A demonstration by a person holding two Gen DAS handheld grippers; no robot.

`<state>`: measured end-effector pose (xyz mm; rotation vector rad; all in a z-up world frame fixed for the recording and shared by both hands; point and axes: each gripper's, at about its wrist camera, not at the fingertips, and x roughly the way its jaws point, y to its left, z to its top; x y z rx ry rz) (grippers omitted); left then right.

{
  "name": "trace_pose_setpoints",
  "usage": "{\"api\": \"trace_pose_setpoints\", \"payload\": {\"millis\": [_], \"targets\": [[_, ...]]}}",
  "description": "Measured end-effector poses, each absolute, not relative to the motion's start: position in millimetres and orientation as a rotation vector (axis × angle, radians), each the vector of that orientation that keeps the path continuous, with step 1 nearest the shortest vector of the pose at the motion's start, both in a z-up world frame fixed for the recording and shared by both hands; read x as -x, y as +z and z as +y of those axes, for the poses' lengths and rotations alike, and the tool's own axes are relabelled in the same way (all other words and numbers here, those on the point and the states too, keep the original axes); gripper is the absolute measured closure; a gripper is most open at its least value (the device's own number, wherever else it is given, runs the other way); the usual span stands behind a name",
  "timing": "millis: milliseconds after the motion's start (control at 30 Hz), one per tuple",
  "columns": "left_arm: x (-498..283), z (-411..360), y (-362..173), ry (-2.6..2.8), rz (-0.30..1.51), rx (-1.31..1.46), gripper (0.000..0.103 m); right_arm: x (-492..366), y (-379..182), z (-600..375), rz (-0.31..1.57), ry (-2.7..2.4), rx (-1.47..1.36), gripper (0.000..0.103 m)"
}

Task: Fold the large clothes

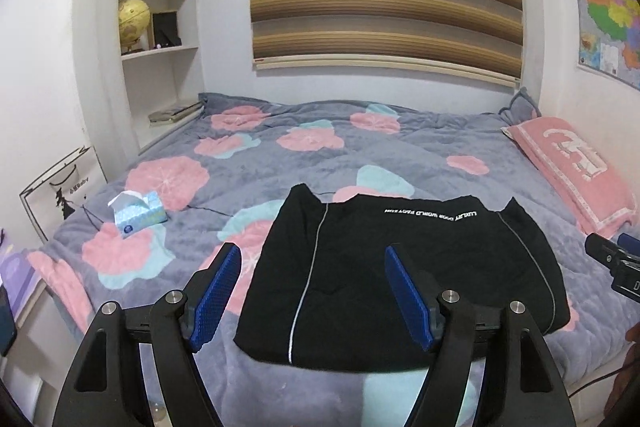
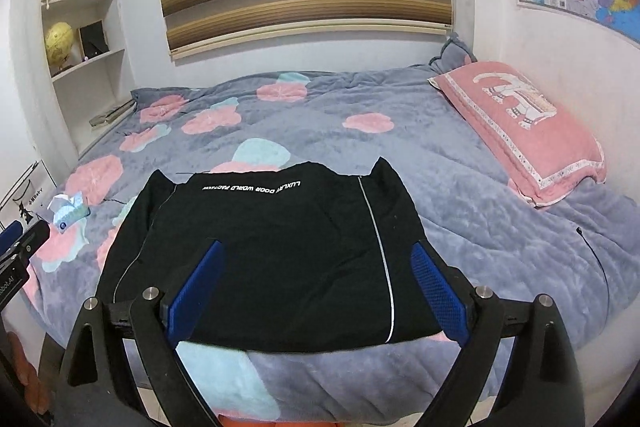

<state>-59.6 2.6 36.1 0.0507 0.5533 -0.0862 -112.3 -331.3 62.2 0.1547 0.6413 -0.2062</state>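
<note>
A black garment [image 1: 400, 279] with white piping and white lettering lies folded into a flat rectangle near the bed's front edge; it also shows in the right wrist view [image 2: 272, 251]. My left gripper [image 1: 312, 259] is open and empty, held above the garment's near left part. My right gripper [image 2: 318, 255] is open and empty, held above the garment's near right part. Neither gripper touches the cloth. The right gripper's body shows at the right edge of the left wrist view [image 1: 616, 263], and the left gripper's body shows at the left edge of the right wrist view [image 2: 16, 251].
The grey bedspread [image 1: 420, 147] with pink and teal flowers covers the bed. A blue tissue pack [image 1: 138, 213] lies at the left, a pink pillow [image 2: 524, 127] at the right. White bookshelves [image 1: 160, 27] stand far left. A black cable [image 2: 596, 255] lies near the right edge.
</note>
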Motion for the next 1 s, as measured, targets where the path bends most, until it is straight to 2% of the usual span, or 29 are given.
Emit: {"api": "trace_pose_setpoints", "payload": {"millis": [1000], "targets": [[60, 0, 26, -0.053, 0.568, -0.076, 0.028, 104, 44, -326, 0.709, -0.176, -0.134, 0.007]]}}
